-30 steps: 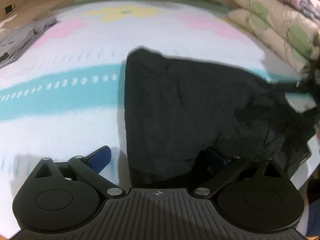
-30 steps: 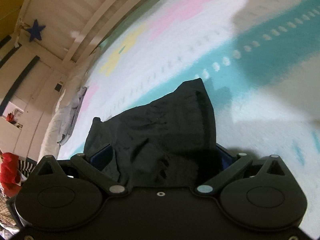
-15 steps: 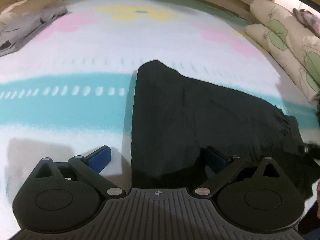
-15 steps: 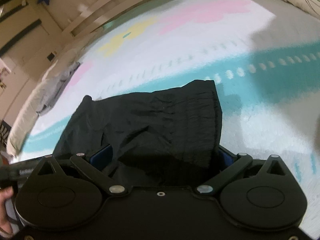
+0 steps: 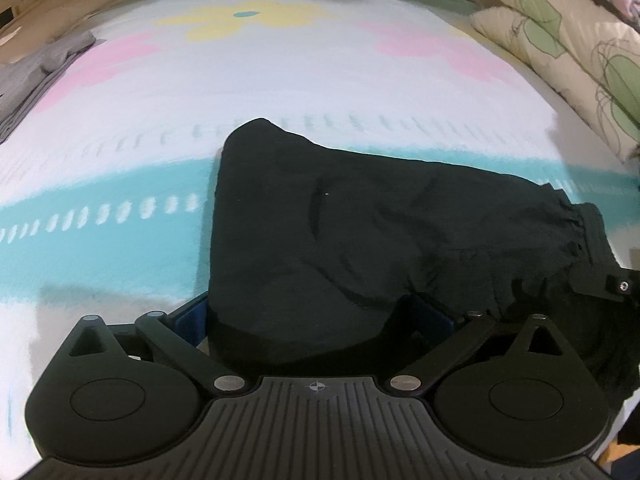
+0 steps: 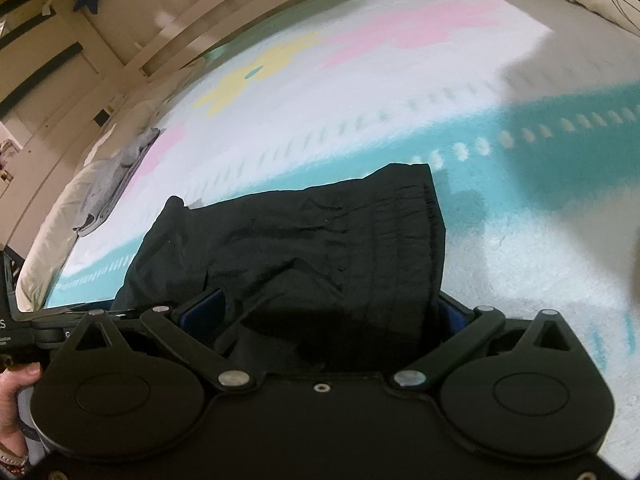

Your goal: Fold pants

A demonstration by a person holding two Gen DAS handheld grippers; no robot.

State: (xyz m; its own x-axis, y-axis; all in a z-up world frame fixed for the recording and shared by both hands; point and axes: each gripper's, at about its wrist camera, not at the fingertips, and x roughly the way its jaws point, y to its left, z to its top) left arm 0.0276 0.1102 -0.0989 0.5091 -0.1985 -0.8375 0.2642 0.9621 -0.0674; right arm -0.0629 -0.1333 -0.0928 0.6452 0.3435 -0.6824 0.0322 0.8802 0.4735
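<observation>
- The left tongs (image 5: 316, 320) stand wide apart, with the near edge of the black pants (image 5: 360, 240) lying between the 2 blue-padded fingers (image 5: 188, 314); the pads are spread to either side of the cloth rather than pressed on it, so I cannot tell whether they truly grip it.
- The right tongs (image 6: 324, 316) are likewise spread wide, with the bunched waistband end of the pants (image 6: 320, 248) piled between the fingers (image 6: 202, 310); whether the cloth is pinched is not clear.
- The pants lie folded on the bed (image 5: 120, 140), across the teal stripe of a pastel blanket with pink and yellow flower shapes, the gathered waistband toward the right side of the left wrist view.
- Hidden: the fabric covers most of both right-hand pads in each view, and the near hem drops out of sight behind the tongs' bodies.
- In the left wrist view, part of the other tool pokes in at the right edge, at the waistband.
- A person's hand (image 6: 14, 404) holding a handle shows at the lower left of the right wrist view, cut off by the frame.
- Both tools sit low, angled down over the bed.
- A grey garment (image 6: 116, 176) lies at the far edge of the bed; patterned pillows (image 5: 568, 40) lie along another side.
</observation>
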